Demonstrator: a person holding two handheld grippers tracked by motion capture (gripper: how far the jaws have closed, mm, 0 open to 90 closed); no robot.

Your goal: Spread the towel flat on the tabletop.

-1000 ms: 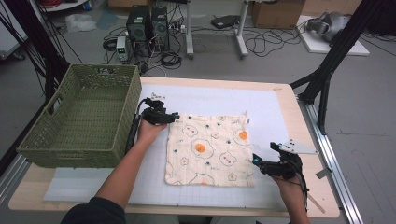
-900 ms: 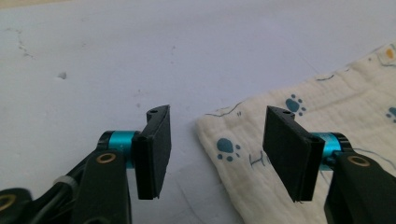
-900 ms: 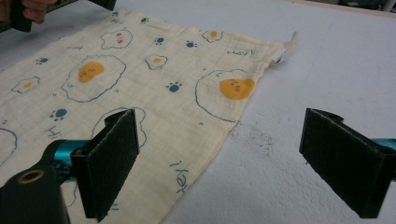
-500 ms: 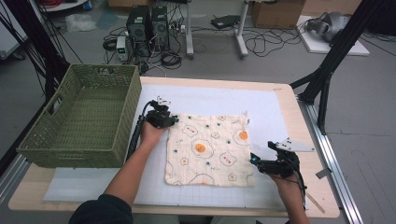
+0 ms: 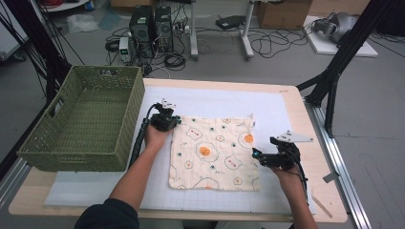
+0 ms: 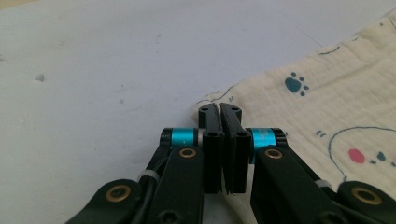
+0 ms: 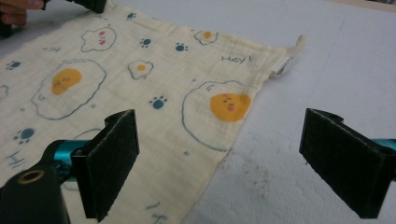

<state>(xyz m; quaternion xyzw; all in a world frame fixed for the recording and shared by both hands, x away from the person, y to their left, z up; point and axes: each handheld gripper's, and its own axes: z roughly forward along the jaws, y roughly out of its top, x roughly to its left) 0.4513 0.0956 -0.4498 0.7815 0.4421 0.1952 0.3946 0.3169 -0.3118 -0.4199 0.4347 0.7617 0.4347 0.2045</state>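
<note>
A cream cloth (image 5: 215,152) printed with fried eggs and paw prints lies flat on the white mat (image 5: 215,102). My left gripper (image 5: 173,121) is at the cloth's far left corner. In the left gripper view its jaws (image 6: 220,109) have just been closing and now stand pressed together on the corner of the cloth (image 6: 327,102). My right gripper (image 5: 256,155) hovers low at the cloth's right edge, pointing left. In the right gripper view it (image 7: 222,140) is open wide, its left pad over the cloth (image 7: 140,93) and its right pad over bare mat.
A green woven basket (image 5: 28,152) stands at the table's left, close to my left forearm. A white tag and loop (image 7: 285,60) stick out at the cloth's far right corner. Bare mat lies beyond the cloth's far edge and to its right.
The left gripper's jaws have closed at the cloth's far left corner. The right gripper has shifted a little left, towards the cloth's right edge. The cloth lies as before.
</note>
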